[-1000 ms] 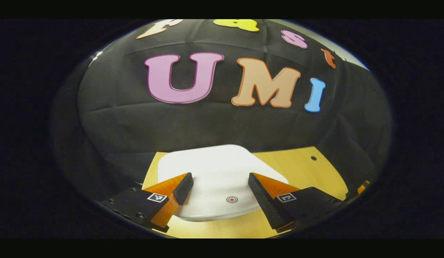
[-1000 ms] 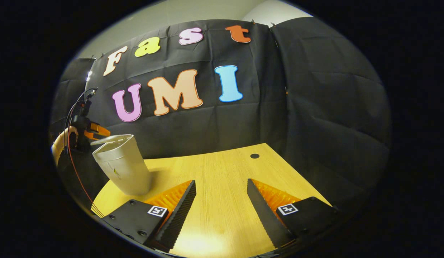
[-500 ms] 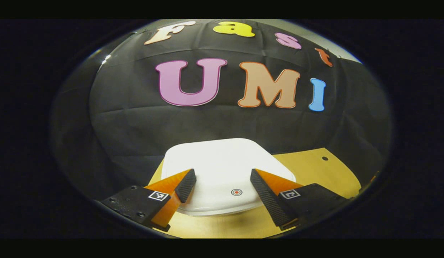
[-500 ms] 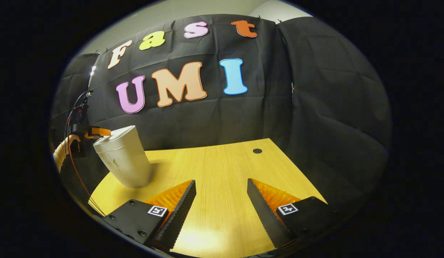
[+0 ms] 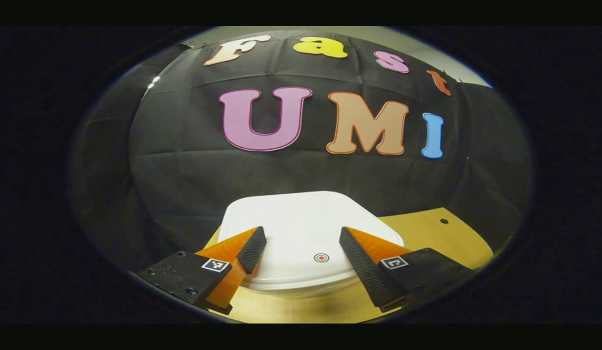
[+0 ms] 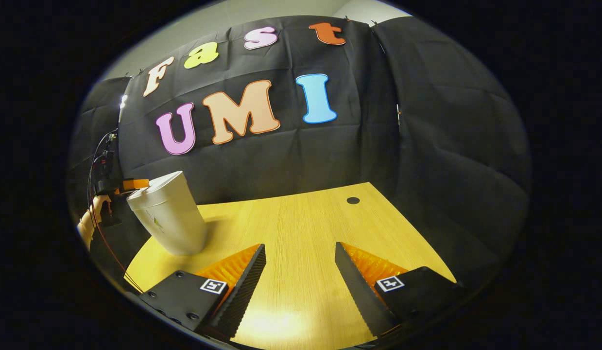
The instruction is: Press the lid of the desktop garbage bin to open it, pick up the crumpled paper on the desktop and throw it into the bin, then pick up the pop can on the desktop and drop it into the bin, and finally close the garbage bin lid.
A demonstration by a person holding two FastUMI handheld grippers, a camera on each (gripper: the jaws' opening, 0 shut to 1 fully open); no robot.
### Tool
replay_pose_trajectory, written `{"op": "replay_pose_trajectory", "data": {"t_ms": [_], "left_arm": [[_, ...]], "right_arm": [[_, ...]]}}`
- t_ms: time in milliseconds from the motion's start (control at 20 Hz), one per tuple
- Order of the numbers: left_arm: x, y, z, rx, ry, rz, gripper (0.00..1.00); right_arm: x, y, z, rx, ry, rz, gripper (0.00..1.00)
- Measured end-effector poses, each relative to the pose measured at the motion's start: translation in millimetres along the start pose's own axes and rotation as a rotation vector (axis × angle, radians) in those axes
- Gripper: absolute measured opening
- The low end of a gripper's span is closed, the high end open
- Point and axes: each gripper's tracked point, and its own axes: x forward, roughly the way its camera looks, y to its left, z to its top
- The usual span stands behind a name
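The garbage bin (image 6: 168, 216) stands upright near the far left part of the wooden desktop (image 6: 305, 228), its white lid (image 5: 305, 233) lying flat and closed on top, with a small ringed press mark (image 5: 321, 257) near the lid's front edge. The left gripper (image 5: 301, 245) hangs directly over that lid, fingers spread wide and holding nothing, the mark lying between them and a little toward the right finger, so any press would go straight down. The right gripper (image 6: 300, 272) is well apart over bare desktop, likewise wide and empty, so the left is clearly the nearer
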Motion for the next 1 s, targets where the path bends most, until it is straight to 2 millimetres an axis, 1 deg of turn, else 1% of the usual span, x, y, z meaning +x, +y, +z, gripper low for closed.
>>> {"op": "replay_pose_trajectory", "data": {"t_ms": [50,100,200,250,400,600,700,850,900,950,1000], "left_arm": [[-1.9,0.6,-0.3,0.006,-0.027,0.000,1.00],[-3.6,0.8,-0.9,0.013,-0.045,0.002,0.96],[-1.9,-0.1,4.6,0.030,-0.097,0.004,0.96],[-1.8,0.3,0.2,0.039,-0.089,0.003,0.95],[-2.2,0.3,-4.3,0.064,-0.051,-0.013,0.95],[-3.7,0.1,-1.5,0.087,-0.071,-0.013,0.96],[-5.5,0.3,3.1,0.075,-0.106,-0.013,0.96],[-5.4,0.3,5.4,0.056,-0.138,0.022,0.94],[-4.9,0.2,6.9,0.062,-0.142,0.036,0.95],[-4.7,-0.8,7.1,0.068,-0.140,0.046,0.99],[-5.4,-3.0,7.4,0.064,-0.141,0.048,0.94]], "right_arm": [[1.0,-0.4,-1.2,-0.002,0.007,0.000,0.96],[1.5,-2.3,-2.1,-0.005,0.008,0.000,0.94],[2.2,-6.5,-3.3,-0.011,0.007,-0.007,0.96],[3.4,-7.3,-3.6,-0.011,0.009,-0.007,0.96],[6.2,-9.8,-5.2,-0.006,0.005,-0.007,0.96],[10.6,-5.3,-11.2,0.007,0.007,0.009,0.96],[7.0,-2.8,-10.9,0.010,0.008,0.020,0.96],[-5.1,-10.0,1.6,0.002,-0.013,-0.002,0.95],[-9.2,-14.4,3.5,0.007,-0.018,-0.014,0.95],[-12.0,-17.7,5.4,0.015,-0.019,-0.025,0.95],[-15.1,-20.0,5.7,0.025,-0.017,-0.033,0.95]]}}
